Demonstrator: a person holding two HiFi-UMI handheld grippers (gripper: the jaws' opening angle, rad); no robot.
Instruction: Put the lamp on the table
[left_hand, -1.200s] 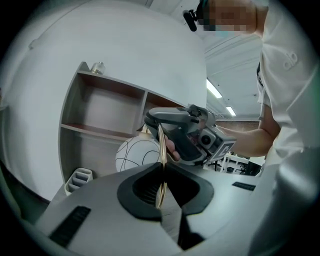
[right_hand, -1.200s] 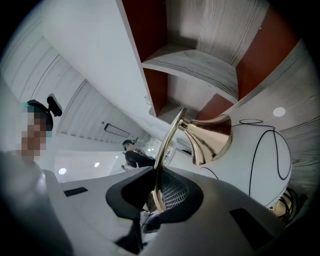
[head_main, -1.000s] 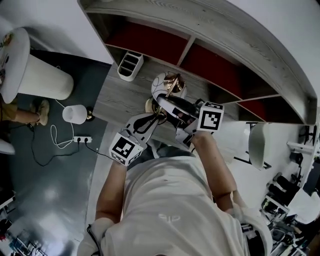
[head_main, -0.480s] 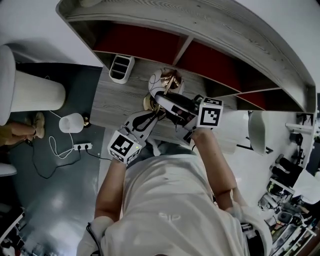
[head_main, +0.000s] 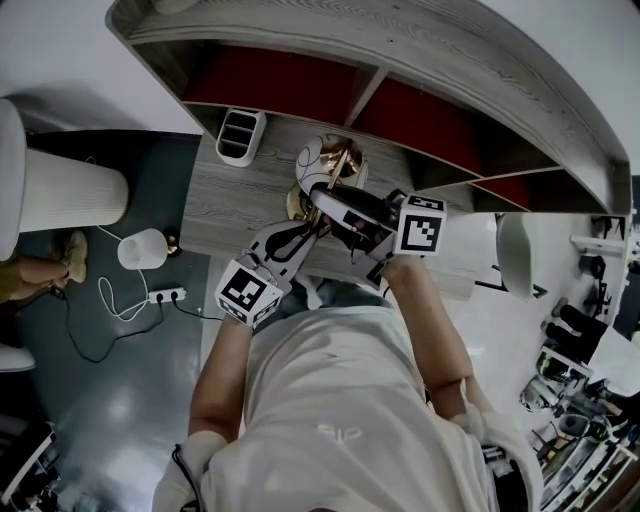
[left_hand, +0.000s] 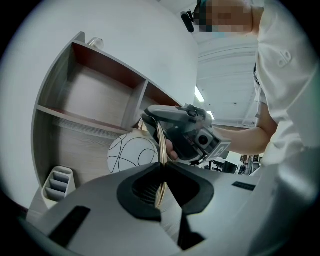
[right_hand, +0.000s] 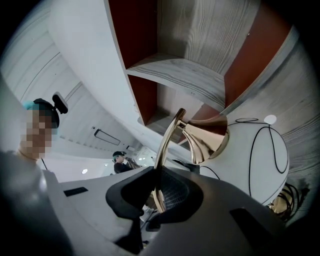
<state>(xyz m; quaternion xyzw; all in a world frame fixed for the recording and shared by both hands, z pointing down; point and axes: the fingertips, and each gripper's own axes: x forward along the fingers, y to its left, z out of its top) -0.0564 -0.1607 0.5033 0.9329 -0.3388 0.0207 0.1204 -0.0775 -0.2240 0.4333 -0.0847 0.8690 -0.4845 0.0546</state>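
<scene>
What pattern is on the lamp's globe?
Globe: white with thin black looping lines; left gripper view.

The grey wood-grain counter (head_main: 235, 195) carries a white divided holder (head_main: 240, 135) at its back left corner.

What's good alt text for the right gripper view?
The right gripper is clamped on the thin brass arm of a lamp, whose white globe shade with black lines sits at right. Behind rises a grey wood shelf unit with red back panels.
</scene>
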